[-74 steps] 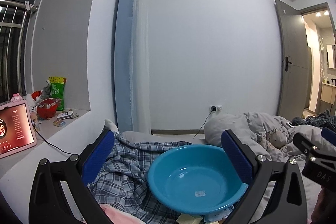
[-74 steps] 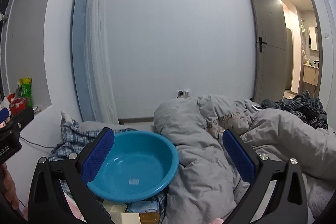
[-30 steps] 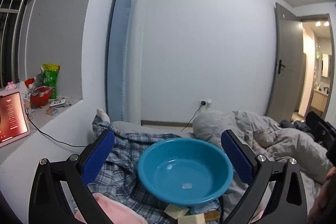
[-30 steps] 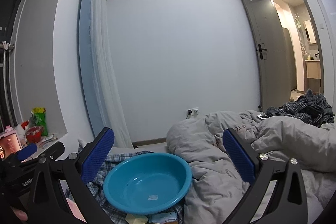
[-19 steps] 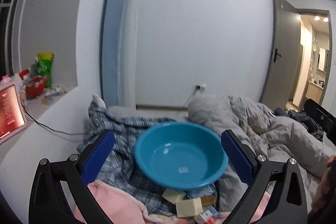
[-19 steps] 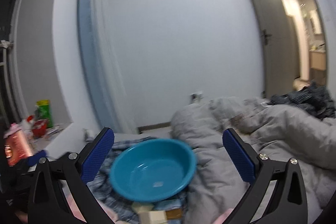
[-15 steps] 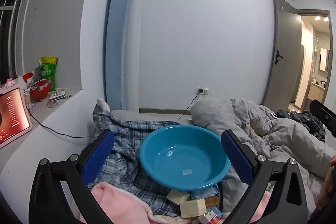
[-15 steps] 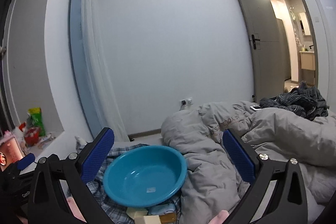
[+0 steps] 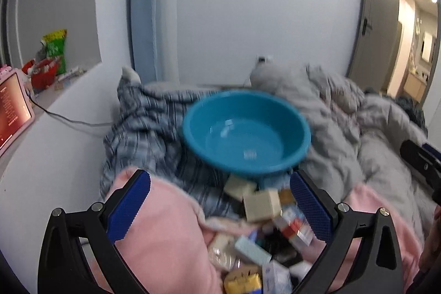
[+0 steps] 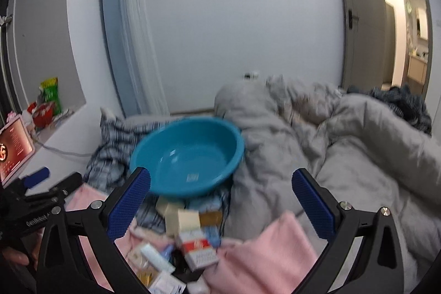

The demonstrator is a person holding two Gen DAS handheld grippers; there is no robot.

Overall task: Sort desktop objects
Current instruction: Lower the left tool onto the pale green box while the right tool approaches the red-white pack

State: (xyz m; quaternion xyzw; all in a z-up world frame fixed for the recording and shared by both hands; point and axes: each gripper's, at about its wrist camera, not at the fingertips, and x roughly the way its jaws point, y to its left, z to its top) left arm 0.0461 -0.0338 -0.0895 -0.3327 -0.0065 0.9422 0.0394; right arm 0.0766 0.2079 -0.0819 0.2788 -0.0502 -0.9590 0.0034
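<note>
An empty blue plastic basin (image 9: pixel 246 132) (image 10: pixel 188 158) sits on a bed, on a plaid cloth. In front of it lies a heap of several small boxes and packets: a beige box (image 9: pixel 262 205) (image 10: pixel 188 219), a red and white pack (image 9: pixel 296 232) (image 10: pixel 199 248), a pale blue bar (image 9: pixel 252 252), a yellow packet (image 9: pixel 243 280). My left gripper (image 9: pixel 220 208) hangs open above the heap, nothing between its blue pads. My right gripper (image 10: pixel 221 207) is open too, over the same heap. The left gripper's body (image 10: pixel 38 208) shows at the right wrist view's left edge.
A pink blanket (image 9: pixel 162 239) (image 10: pixel 264 258) surrounds the heap. A rumpled grey duvet (image 10: pixel 330 156) fills the bed's right side. A ledge on the left holds a lit pink tablet (image 9: pixel 12 106), a cable, a red basket (image 9: pixel 44 70) and a green bag. An open door (image 9: pixel 377 26) stands at right.
Both views have tilted downward and drawn closer, so the heap of boxes and the pink blanket now fill the lower frame. Both grippers stay open.
</note>
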